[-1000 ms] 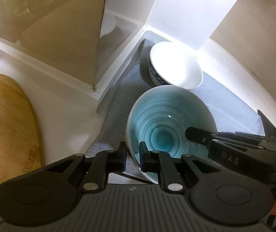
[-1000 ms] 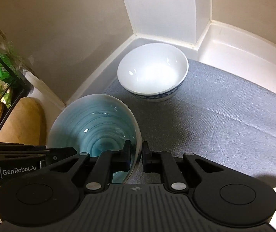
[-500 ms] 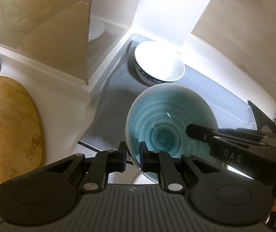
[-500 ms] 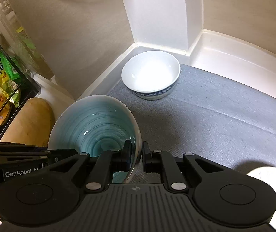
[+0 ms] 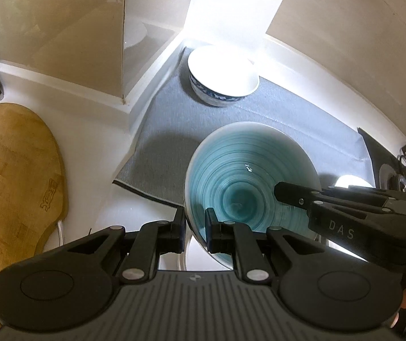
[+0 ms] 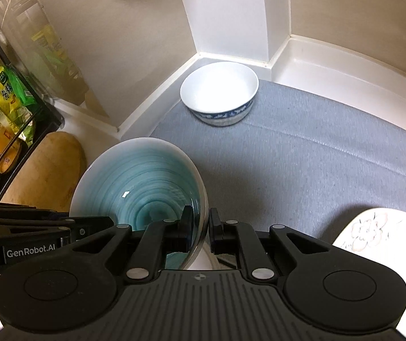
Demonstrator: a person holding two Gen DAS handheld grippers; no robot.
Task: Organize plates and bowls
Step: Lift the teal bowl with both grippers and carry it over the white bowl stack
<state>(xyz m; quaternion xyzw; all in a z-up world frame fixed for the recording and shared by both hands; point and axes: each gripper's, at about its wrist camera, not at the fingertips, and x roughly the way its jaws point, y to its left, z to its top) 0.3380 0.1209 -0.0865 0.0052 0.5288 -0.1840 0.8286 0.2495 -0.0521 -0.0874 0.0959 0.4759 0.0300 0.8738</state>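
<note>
Over the grey woven mat (image 6: pixel 316 153) in the tiled counter corner, a wide teal-glazed ceramic bowl with ringed inside (image 5: pixel 248 182) hangs clear of the surface, carried between both tools. Behind it, near the wall, sits a white porcelain bowl with a blue patterned band (image 6: pixel 220 93). The left gripper (image 5: pixel 195 228) and the right gripper (image 6: pixel 204 228) are each clenched on opposite rims. This looks like the carrying step; next, both must lower it level and release together.
</note>
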